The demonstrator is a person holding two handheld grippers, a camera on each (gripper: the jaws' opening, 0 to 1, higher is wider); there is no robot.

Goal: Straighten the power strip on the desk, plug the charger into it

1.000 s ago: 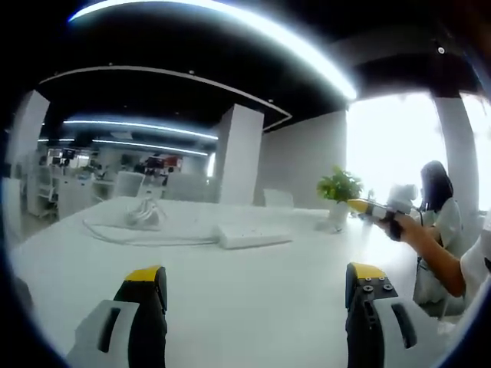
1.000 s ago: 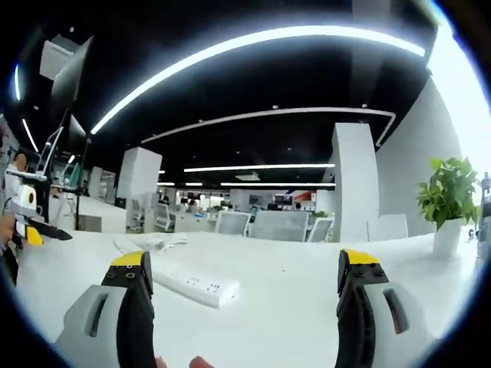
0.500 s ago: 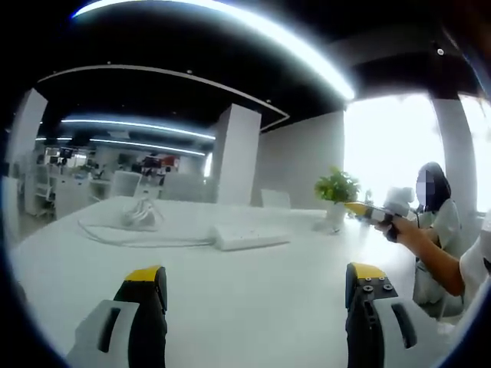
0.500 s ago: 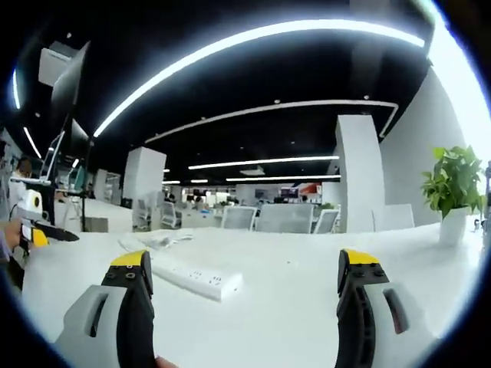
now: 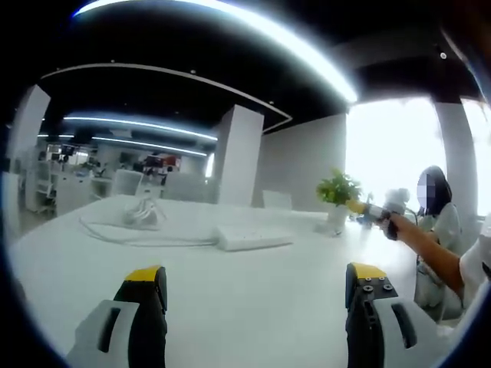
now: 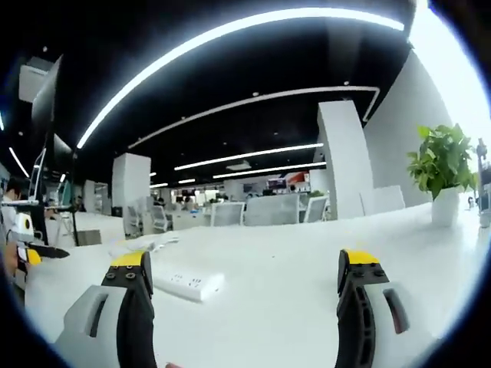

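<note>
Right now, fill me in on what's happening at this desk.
A person holds two yellow-tipped grippers above a white desk, both open and empty. The left gripper and the right gripper hover short of the long white power strip, which lies untouched and angled on the desk. Its white cable loops away toward a bundled cord further back. A small potted green plant stands at the far edge. Nothing is plugged in yet.

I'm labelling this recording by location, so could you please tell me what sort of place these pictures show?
Most likely an open-plan office: rows of desks with white office chairs in the background, long curved ceiling light strips, and a large white desk holding a white rectangular power strip and a potted green plant.
</note>
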